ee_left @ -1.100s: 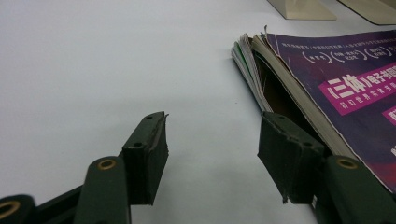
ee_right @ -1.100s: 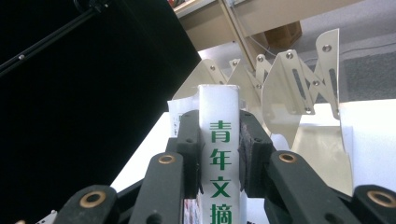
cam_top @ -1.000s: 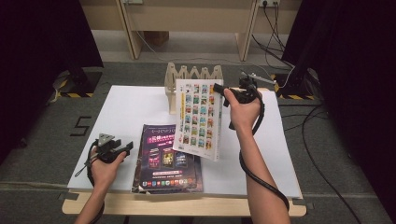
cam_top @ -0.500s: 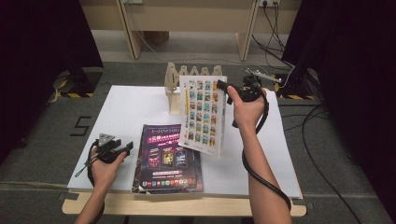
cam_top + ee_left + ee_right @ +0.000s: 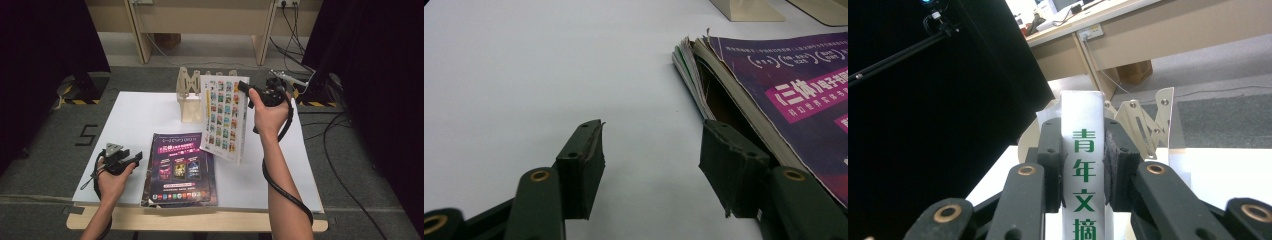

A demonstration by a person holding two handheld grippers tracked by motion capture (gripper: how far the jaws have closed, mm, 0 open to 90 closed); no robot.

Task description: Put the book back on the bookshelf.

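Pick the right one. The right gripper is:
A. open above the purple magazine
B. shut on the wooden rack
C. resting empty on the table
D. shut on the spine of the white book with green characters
D: in the right gripper view the right gripper has both pads pressed on the spine of the white book, which the high view shows lifted beside the wooden rack.

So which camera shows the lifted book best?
The high view: the whole book shows there, its picture cover facing the camera, held off the table by the right gripper. The right gripper view shows just its white spine, pinched between the pads.
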